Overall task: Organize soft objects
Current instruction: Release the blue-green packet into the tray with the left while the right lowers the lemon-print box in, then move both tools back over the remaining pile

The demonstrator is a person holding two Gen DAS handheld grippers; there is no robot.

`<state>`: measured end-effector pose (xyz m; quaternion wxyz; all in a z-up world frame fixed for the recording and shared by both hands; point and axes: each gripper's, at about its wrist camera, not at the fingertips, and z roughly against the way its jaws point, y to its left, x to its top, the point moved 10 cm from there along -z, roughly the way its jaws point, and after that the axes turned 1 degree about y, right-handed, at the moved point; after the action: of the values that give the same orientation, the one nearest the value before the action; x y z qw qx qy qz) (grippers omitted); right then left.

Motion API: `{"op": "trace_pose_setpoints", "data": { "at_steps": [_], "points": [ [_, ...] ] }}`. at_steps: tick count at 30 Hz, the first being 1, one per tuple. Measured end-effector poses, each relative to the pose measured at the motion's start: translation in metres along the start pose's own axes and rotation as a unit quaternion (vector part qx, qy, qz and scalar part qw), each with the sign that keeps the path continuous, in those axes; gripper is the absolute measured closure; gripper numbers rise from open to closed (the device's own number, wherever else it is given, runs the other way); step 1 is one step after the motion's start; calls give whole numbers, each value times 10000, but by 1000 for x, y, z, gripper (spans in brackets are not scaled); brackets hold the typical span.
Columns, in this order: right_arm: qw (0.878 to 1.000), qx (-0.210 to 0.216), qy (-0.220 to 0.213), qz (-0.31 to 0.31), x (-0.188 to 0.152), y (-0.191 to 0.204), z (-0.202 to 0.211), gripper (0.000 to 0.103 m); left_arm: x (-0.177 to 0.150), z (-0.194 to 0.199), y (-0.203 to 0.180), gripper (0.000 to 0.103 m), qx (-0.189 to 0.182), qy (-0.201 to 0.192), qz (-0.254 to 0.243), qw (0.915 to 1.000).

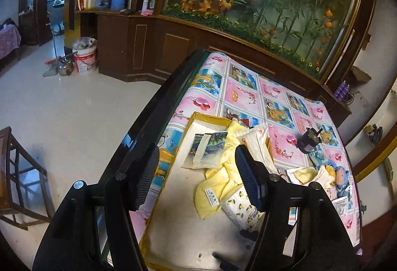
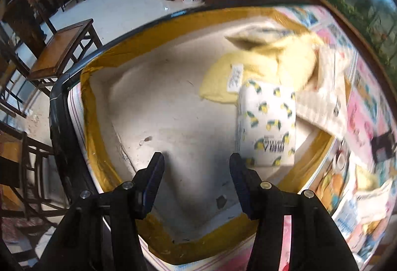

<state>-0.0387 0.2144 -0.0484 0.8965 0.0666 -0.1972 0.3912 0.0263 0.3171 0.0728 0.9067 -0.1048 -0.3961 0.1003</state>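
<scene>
Presently, both grippers, left point(image 1: 198, 176) and right point(image 2: 196, 184), hover with jaws spread and empty over the box point(image 2: 104, 57). Lemon-print pack point(image 2: 269, 124) lies inside against a yellow towel point(image 2: 248, 67). Judged light, limp, slippery-wrapped; pinch a short edge.

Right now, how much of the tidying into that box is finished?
Partly done. The box already holds a yellow towel, a lemon-print pack, a white pouch and a clear packet. Nothing is in hand: the left gripper and right gripper are both open and empty. Left: a small pile of soft items on the tablecloth outside the box.
</scene>
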Motion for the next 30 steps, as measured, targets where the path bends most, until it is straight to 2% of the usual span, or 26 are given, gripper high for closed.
{"op": "trace_pose_setpoints", "data": {
  "at_steps": [4,8,12,17,21,23,26,28,30],
  "points": [
    [10000,-32,-68,32,-12,-8,5,49,-11,0,-12,39,-143,103,70,9998],
    [9979,169,-603,-178,-11,-13,26,49,-18,5,-21,39,-326,123,225,9991],
    [9901,370,-1207,-620,-15,-33,60,49,-21,19,-24,39,-439,14,446,9980],
    [9785,489,-1643,-1149,-22,-57,82,48,-26,40,-20,39,-226,-231,742,9967],
    [9674,605,-1873,-1596,-36,-75,99,48,-35,60,-29,39,-626,-426,1030,9918],
    [9619,602,-1996,-1768,-42,-84,110,48,-35,76,-33,39,-511,-643,982,9918],
    [9527,499,-2234,-1999,-55,-98,129,48,-33,116,-47,39,-204,-1258,680,9895],
    [9459,443,-2381,-2161,-66,-105,142,48,-35,144,-59,38,-292,-1642,572,9843],
    [9394,364,-2519,-2296,-79,-112,154,48,-40,160,-76,13,-810,-1775,546,9793]
  ]
}}
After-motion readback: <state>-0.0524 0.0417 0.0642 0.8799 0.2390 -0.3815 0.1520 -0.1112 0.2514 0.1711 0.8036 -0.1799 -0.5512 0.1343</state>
